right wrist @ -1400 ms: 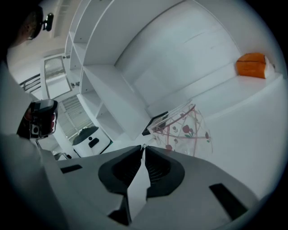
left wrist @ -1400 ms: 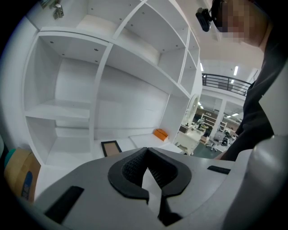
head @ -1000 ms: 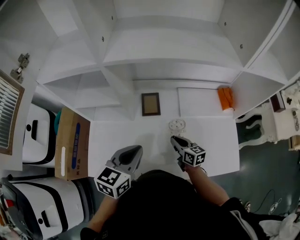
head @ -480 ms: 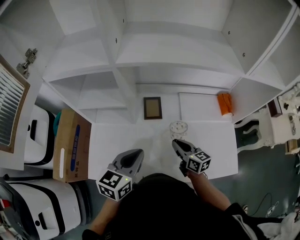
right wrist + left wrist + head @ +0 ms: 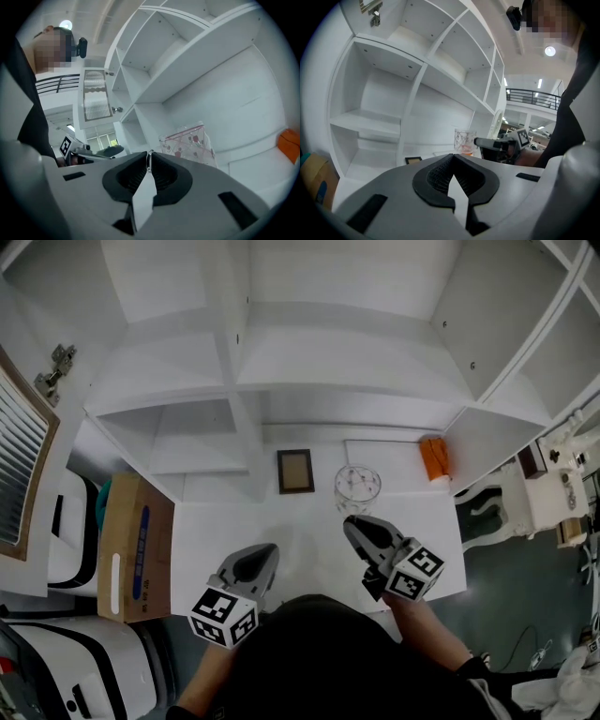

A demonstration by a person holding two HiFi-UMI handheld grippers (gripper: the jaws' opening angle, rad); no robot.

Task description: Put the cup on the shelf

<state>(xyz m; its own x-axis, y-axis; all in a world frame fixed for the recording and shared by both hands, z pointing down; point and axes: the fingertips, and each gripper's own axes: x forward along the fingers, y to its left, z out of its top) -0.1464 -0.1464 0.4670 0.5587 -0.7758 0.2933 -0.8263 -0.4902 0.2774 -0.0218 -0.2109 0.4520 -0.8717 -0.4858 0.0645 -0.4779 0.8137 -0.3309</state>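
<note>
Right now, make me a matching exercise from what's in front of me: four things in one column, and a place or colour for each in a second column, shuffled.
Things:
1. cup
2. picture frame
3. orange object
4. cardboard box

Descriptions:
A. at the far right end of the table
B. clear with a red pattern, just ahead of the right gripper
C. beside the table's left edge
D. lying flat, dark-rimmed, left of the cup

Pairs: 1-B, 2-D, 3-A, 4-C

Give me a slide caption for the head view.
Right hand-held gripper pinching a clear red-patterned plastic cup before white shelves; left hand-held gripper shut and empty.
</note>
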